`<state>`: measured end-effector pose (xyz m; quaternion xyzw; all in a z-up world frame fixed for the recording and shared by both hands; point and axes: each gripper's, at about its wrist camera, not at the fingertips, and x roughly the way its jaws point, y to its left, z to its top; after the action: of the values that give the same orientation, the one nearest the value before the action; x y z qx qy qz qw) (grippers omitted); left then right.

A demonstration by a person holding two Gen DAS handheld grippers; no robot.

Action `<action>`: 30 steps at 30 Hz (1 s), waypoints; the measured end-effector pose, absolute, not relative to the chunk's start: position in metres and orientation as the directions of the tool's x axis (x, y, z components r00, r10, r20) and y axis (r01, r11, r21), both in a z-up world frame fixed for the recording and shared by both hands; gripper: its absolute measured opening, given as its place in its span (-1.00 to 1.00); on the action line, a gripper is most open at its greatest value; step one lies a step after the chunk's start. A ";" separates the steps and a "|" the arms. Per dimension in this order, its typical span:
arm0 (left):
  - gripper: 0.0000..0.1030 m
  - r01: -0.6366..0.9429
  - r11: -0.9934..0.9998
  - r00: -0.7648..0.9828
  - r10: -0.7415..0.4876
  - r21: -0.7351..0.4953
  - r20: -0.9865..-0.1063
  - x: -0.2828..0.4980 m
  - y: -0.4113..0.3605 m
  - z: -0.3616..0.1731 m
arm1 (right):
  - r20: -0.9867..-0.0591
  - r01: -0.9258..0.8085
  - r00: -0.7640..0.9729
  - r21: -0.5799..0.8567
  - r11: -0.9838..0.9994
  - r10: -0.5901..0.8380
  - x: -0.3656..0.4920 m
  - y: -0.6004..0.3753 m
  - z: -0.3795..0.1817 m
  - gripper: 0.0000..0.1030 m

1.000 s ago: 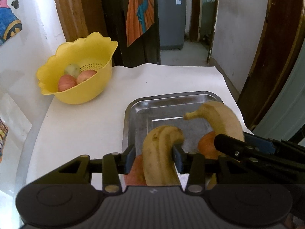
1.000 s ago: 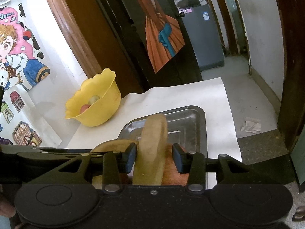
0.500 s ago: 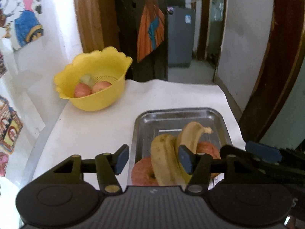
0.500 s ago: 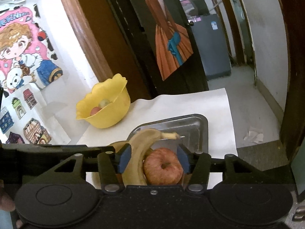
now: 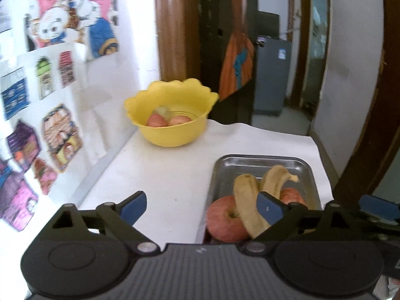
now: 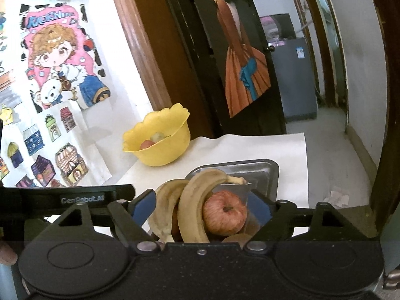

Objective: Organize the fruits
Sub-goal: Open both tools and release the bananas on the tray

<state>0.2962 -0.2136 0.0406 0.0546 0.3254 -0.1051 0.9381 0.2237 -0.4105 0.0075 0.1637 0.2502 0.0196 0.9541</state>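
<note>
A: Two bananas lie in the steel tray [image 5: 306, 167]. The first banana [image 5: 246, 200] curves over the near red apple [image 5: 223, 218]. The second banana [image 5: 276, 178] leans across the far red apple [image 5: 292, 195], its stem toward the tray's right side.

B: Status of the left gripper [image 5: 201, 206]?

A: Its jaws are opening and already stand wide. Between them lie bare white table cover [image 5: 162, 175] and the tray's near left corner. The right blue pad overlaps the first banana in the left wrist view; whether it touches cannot be told. No fruit is clamped.

B: And the right gripper [image 6: 202, 206]?

A: Its jaws are also opening. In the right wrist view both bananas [image 6: 190, 200] and one apple [image 6: 223, 212] show between the blue pads, with a gap at each pad. The pads press on nothing. The arm of the other gripper crosses the left of that view as a black bar bearing a printed label.

B: Location of the remaining fruit?

A: The yellow bowl [image 5: 172, 135] stands at the far left of the table, well apart from the tray and close to the wall. It holds two red apples [image 5: 156, 121] side by side, with a pale greenish fruit [image 5: 162, 111] behind them.

B: Surroundings?

A: Cartoon stickers [image 6: 62, 57] cover the white wall on the left. A dark door carrying a picture of an orange dress [image 6: 246, 75] stands behind the table. A grey appliance [image 6: 297, 80] sits in the passage beyond.
</note>
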 end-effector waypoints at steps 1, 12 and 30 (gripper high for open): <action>0.92 0.219 0.975 0.770 -0.152 0.033 -0.620 0.293 -0.211 0.040 | -0.467 0.039 0.876 0.320 0.947 0.122 0.221 -0.411 0.009 0.66; 0.99 0.116 0.993 0.797 -0.089 0.006 -0.598 0.245 -0.187 0.036 | -0.451 -0.014 0.879 0.302 0.953 0.156 0.187 -0.412 0.009 0.93; 0.99 0.198 0.978 0.843 -0.205 -0.068 -0.498 0.208 -0.132 -0.023 | -0.334 0.035 0.939 0.321 0.946 0.079 0.137 -0.384 -0.033 0.99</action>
<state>0.2081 -0.1316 -0.0231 -0.0070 0.2601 -0.1049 0.9598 0.1374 -0.3841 -0.0334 0.1635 0.1738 0.0113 0.9710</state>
